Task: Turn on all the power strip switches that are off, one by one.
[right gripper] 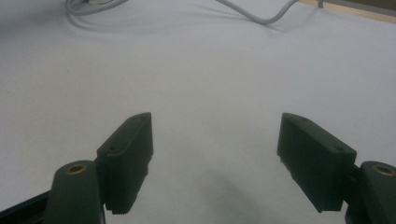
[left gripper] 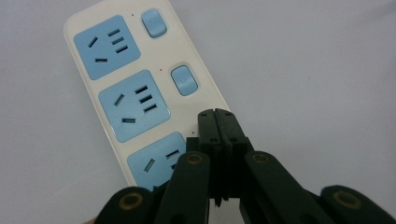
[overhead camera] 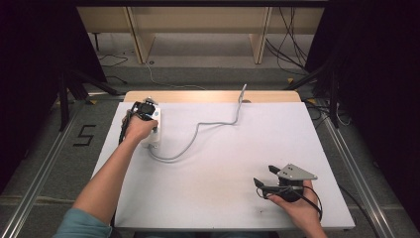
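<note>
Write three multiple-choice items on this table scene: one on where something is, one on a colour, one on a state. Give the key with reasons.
1. Where on the table does the power strip lie?
A. the far left part
B. the near right corner
C. the middle of the near edge

2. What colour are the socket faces on the power strip?
A. red
B. light blue
C. black

3. How do the jaws of the left tool stand?
A. wide apart
B. closed together
C. clamped around the cord

Key:
1. A: in the high view the strip sits under the person's left hand, at the far left of the white tabletop.
2. B: the left gripper view shows pale blue socket panels and switches on a cream body.
3. B: in that view the two black jaws meet with no gap, their tips over the strip, while the right tool stands open above bare table.
</note>
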Motion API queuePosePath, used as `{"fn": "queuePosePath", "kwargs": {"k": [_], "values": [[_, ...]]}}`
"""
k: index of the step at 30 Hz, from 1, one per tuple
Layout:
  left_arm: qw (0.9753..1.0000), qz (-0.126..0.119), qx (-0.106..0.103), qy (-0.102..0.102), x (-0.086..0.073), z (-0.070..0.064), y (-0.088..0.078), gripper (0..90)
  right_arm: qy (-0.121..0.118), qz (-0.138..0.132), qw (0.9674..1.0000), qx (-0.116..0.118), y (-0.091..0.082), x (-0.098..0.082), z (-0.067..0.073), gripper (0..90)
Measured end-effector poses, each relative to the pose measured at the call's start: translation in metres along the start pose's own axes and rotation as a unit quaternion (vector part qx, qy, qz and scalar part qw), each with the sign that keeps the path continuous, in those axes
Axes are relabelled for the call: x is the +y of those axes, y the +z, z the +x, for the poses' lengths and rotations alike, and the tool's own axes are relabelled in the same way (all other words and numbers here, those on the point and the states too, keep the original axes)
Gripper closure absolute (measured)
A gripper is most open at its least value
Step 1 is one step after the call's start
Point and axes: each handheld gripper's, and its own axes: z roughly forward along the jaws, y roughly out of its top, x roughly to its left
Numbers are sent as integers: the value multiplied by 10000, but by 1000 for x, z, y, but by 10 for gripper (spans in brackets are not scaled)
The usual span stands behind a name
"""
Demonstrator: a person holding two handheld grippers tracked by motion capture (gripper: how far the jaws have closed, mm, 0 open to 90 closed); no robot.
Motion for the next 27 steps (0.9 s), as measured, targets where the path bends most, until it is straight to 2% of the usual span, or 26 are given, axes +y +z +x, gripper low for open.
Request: {"fn": "queuePosePath", "kwargs": {"k": [10, 13, 16, 20, 27], "values": [[10000, 54, 26, 49, 0, -1, 0, 897, -15, -9, 10000, -9, -1, 0, 1, 280], [10000, 51, -13, -8, 1, -1, 1, 897, -27, 6, 10000, 1, 0, 0, 0, 281], [10000, 72, 15, 60, 1, -1, 1, 897, -19, 12, 10000, -2, 0, 0, 1, 280], [9996, 101, 163, 228, 1, -6, 1, 898, -22, 9, 10000, -4, 0, 0, 1, 281], [9994, 143, 194, 232, 2, -7, 2, 898, -20, 24, 10000, 8, 0, 0, 1, 281]]}}
